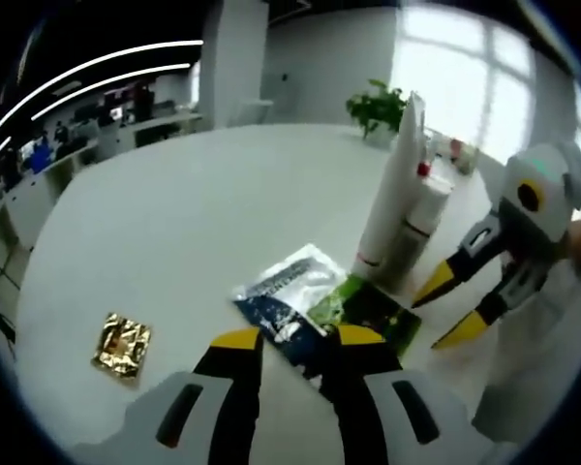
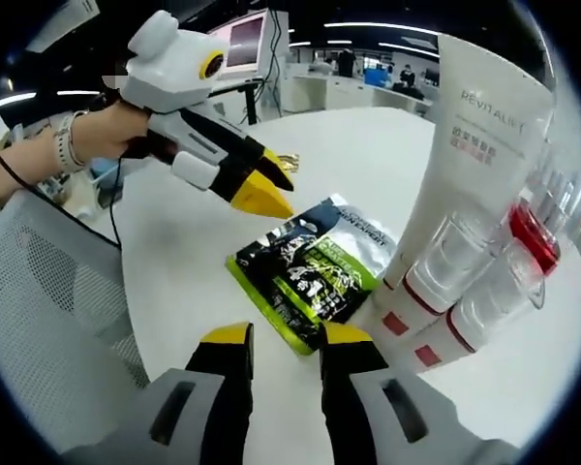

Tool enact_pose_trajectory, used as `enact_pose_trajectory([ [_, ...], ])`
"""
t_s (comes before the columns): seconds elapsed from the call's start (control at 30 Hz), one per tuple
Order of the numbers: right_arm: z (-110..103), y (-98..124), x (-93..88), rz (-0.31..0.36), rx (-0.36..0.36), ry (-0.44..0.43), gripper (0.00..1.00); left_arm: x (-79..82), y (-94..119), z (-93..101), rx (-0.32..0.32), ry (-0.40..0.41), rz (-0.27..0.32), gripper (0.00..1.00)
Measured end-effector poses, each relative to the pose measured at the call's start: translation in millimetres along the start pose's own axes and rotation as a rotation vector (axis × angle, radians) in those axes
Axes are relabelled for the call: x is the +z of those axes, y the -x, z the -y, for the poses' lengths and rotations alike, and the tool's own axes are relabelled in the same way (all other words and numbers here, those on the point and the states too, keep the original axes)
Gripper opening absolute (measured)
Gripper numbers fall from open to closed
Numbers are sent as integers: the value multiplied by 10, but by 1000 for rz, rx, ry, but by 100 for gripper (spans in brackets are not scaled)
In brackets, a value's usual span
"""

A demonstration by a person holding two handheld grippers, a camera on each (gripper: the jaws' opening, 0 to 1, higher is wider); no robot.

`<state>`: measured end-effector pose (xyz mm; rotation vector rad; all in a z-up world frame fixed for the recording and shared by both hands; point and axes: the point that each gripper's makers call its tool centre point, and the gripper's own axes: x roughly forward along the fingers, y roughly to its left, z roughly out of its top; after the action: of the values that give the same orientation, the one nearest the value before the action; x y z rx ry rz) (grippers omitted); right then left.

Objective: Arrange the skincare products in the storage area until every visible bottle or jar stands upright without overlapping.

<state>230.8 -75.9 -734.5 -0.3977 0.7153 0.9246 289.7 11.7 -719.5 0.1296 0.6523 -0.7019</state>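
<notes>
Both grippers' fingers spread over sachets; left gripper view adds a gold packet — apart.

Counts, both views taken together.

Tubes: one, the tall white tube standing cap-down, far right on the table.

Bottles: two clear with white bases that can be counted for sure, a near bottle and the bottle just behind it. Further clear bottles with a red cap stand behind; their number cannot be told.

Flat sachets: two overlapping, one green-edged sachet and one silver-and-blue sachet.

Gold foil packets: one gold packet, near left, alone.

Potted plants: one plant, far side.

Grippers: two, the left gripper and the right gripper.
</notes>
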Motion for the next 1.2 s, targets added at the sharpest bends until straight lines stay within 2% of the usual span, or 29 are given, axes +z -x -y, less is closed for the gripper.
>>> enact_pose_trajectory([
  [0.03, 2, 27, 1, 3, -2, -3, 27, -29, 17, -9, -6, -10, -12, 24],
  [0.17, 38, 151, 13, 31, -27, -30, 28, -25, 87, -83, 40, 6, -11, 31],
  [0.33, 69, 299, 22, 62, -50, -70, 27, 96, 257, -37, 56, 46, 47, 33],
  [0.43, 90, 363, 24, 69, -63, -82, 31, 130, 310, 6, 62, 45, 56, 36],
  [0.57, 115, 495, 89, 112, -83, -99, 33, 199, 447, 92, 67, 41, 91, 41],
  [0.7, 89, 589, 125, 125, -94, -89, 46, 207, 568, 188, 75, 37, 106, 49],
  [0.8, 113, 663, 168, 140, -119, -79, 47, 188, 656, 220, 87, 53, 117, 50],
  [0.9, 122, 713, 183, 142, -128, -80, 54, 143, 757, 245, 100, 74, 116, 53],
  [1.0, 138, 779, 207, 145, -145, -73, 58, 112, 859, 255, 121, 61, 108, 56],
  [1.13, 158, 864, 243, 154, -162, -80, 64, 171, 990, 311, 107, 66, 110, 63],
  [1.2, 175, 920, 272, 163, -182, -76, 67, 197, 1068, 326, 124, 40, 115, 64],
])
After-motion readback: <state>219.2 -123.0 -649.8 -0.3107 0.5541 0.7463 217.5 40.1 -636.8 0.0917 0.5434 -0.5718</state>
